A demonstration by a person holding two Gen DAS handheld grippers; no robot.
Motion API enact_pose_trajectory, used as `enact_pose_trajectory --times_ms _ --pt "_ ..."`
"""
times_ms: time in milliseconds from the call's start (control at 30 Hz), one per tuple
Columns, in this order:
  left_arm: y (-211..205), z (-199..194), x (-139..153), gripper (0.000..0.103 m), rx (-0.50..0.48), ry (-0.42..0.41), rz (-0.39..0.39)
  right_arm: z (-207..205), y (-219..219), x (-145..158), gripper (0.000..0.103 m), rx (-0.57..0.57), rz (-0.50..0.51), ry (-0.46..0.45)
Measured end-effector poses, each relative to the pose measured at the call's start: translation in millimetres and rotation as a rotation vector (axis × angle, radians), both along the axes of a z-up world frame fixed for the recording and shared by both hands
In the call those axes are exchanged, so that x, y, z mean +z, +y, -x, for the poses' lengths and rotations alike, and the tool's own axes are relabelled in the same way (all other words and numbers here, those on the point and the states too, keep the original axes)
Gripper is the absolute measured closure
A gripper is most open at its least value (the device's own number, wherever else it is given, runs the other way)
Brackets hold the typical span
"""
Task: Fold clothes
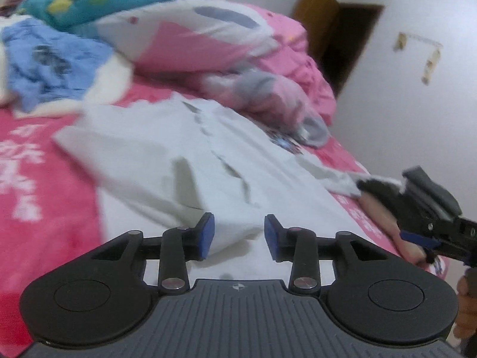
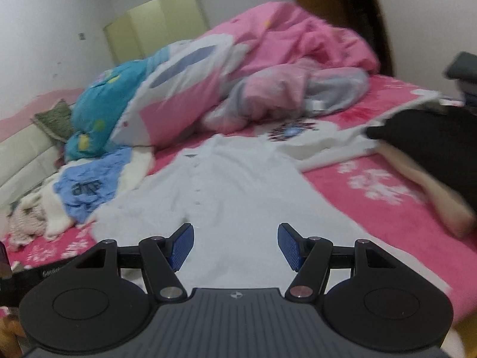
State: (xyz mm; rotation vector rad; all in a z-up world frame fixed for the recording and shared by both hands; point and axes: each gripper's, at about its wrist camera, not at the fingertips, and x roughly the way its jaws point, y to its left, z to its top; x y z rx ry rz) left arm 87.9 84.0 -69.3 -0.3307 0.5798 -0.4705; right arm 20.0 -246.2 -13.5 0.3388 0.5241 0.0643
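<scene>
Folding is only starting: white shirt [image 2: 238, 185] lies spread flat on the bed [image 2: 387, 208]. Left gripper [image 1: 239, 234] and right gripper [image 2: 235, 246] hover over its near hem, fingers wide apart, holding nothing. Next they should probably pinch the hem.

Both views sit low, close over the near end of the bed [image 1: 44, 179], each looking forward between its own tool's fingers. The left wrist view faces up the bed toward the wall and doorway [image 1: 348, 47], catching the right tool [image 1: 369, 186] at its right edge (blurred). The right wrist view faces up toward the wardrobe [image 2: 155, 29]. Both share the white shirt [image 1: 167, 161] and pink quilt [image 2: 286, 38].
</scene>
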Motion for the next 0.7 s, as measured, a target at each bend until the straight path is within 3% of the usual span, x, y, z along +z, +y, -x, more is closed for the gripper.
enact_pose_trajectory --times_ms 133,200,333,433,467,500,567,633,700 --pt "25 11 0 0.065 0.104 0.010 -0.004 -39 25 8 0.038 0.174 -0.066 0.002" --pt "37 15 -2 0.065 0.154 0.019 0.014 -59 50 12 0.038 0.278 -0.045 -0.003" --pt "59 24 -4 0.065 0.263 0.033 0.037 -88 117 11 0.036 0.439 0.141 -0.011" --pt "72 32 -8 0.064 0.331 0.049 0.059 -109 166 -4 0.035 0.463 0.314 -0.012" --pt "75 33 -9 0.063 0.346 0.055 0.065 -118 179 -14 0.042 0.461 0.375 0.011" --pt "79 35 -10 0.063 0.355 0.061 0.069 -127 187 -25 0.069 0.458 0.424 0.051" --pt "85 38 -11 0.063 0.367 0.066 0.066 -142 188 -41 0.102 0.426 0.463 0.136" --pt "91 37 -12 0.063 0.374 0.066 0.057 -141 162 -37 0.103 0.358 0.365 0.147" --pt "98 34 -13 0.063 0.377 0.060 0.050 -127 129 -19 0.103 0.293 0.249 0.086"
